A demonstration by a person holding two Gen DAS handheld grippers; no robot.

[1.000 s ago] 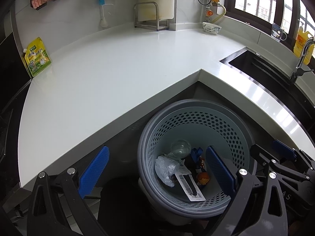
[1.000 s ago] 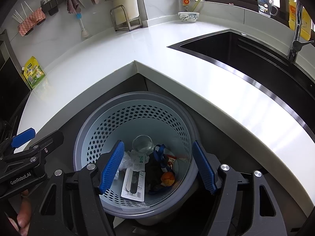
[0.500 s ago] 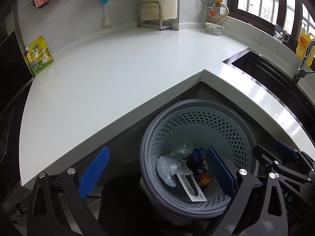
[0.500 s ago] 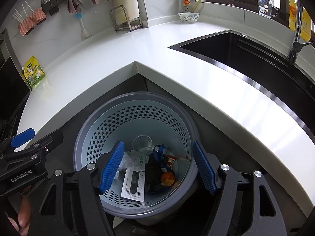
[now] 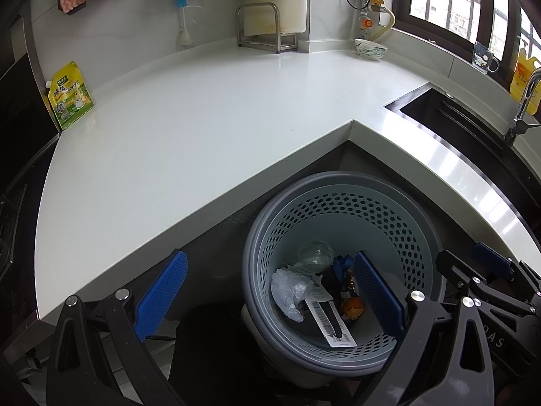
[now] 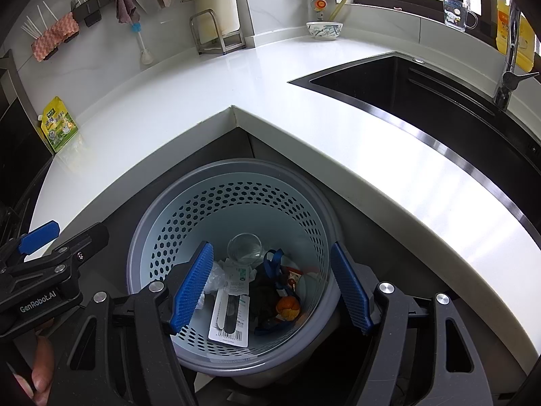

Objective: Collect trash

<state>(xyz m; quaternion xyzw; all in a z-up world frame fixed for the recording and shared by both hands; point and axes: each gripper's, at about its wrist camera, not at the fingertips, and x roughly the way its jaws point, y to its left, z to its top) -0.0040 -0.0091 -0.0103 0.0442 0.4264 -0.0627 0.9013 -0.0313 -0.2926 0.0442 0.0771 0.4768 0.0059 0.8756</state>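
A grey perforated trash basket (image 5: 419, 223) (image 6: 162, 223) stands on the floor in the inner corner of the white counter. In it lie a clear cup (image 5: 315, 256) (image 6: 244, 246), crumpled clear plastic (image 5: 287, 291), a barcode card (image 5: 329, 321) (image 6: 230, 318), blue strap (image 6: 275, 262) and orange peel (image 5: 351, 308) (image 6: 288, 306). My left gripper (image 5: 267, 296) is open and empty, held above the basket's left rim. My right gripper (image 6: 270, 287) is open and empty, straddling the basket from above. Each gripper shows at the edge of the other's view.
White L-shaped counter (image 5: 203, 128) (image 6: 389, 155). A yellow-green pouch (image 5: 69, 94) (image 6: 58, 124) leans at its far left. A bowl (image 5: 370, 48) (image 6: 324, 30), a metal rack (image 5: 265, 28) and a black sink (image 6: 422, 91) with faucet (image 6: 507, 67) lie beyond.
The left wrist view has tilted upward slightly, showing more of the back wall. The right gripper and the trash in the basket have not moved.
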